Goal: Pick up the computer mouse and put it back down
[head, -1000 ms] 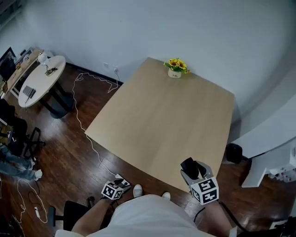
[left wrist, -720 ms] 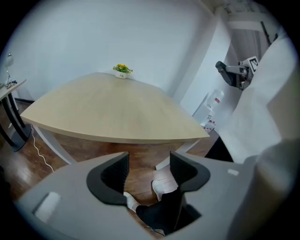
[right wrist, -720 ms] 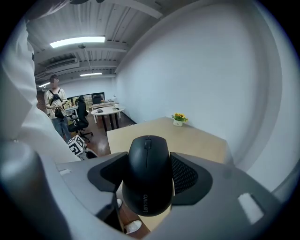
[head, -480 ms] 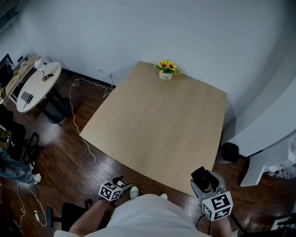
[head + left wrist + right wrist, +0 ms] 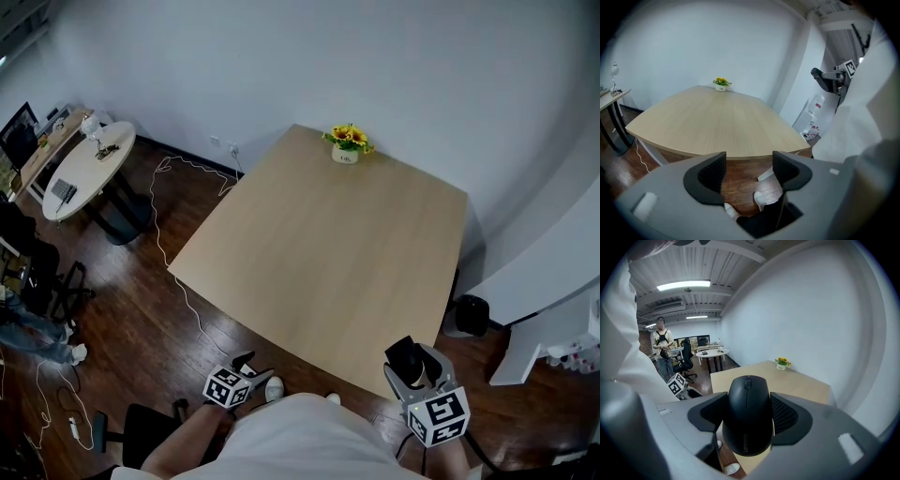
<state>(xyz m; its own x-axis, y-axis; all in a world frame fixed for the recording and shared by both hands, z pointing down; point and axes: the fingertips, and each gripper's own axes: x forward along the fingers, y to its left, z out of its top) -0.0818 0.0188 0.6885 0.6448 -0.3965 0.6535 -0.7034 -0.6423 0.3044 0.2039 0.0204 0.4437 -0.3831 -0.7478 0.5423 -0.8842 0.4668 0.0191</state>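
The right gripper [image 5: 413, 364] is clamping the mouse [image 5: 749, 414] by its sides, just off the near edge of the table [image 5: 319, 253]. The left gripper [image 5: 749, 169] is hanging spread and empty below that edge. Risk: the smooth shell slipping free and falling to the floor, missing the table. The mouse body is hiding its pad contact.

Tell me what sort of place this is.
Probably an office or meeting room: a large wooden table, a round table off to one side, and black office chairs under ceiling strip lights.
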